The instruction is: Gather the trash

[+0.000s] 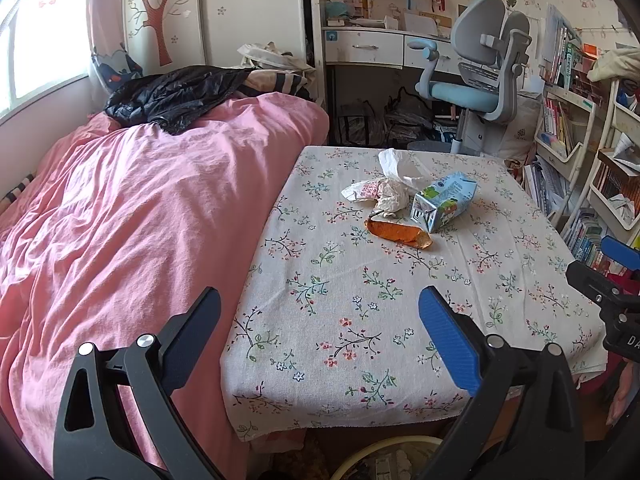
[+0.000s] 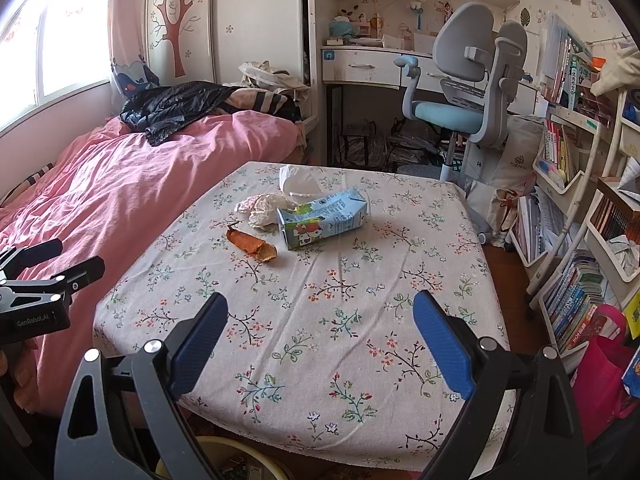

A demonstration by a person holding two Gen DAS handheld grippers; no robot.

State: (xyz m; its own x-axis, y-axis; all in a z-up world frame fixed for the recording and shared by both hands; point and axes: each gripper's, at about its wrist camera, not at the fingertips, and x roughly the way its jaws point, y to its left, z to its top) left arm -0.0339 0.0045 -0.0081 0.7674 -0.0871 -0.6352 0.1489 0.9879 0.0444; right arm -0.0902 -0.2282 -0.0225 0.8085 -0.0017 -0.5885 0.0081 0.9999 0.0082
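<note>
While agape, both claws [image 1: 320,336] [image 2: 320,332] level.

Bright window [image 1: 36,40] glare, fisheye-warped edges.

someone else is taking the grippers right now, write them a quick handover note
Left gripper: open, empty, over the near edge of the table.
Right gripper: open, empty, over the table's near side.
Trash sits in a cluster on the far half of the floral tablecloth: blue milk carton on its side, orange peel, crumpled wrapper, white tissue.
A yellow-rimmed bin shows below the near table edge.
Done: nothing picked up from the table yet.
Left: all four pieces.
</note>
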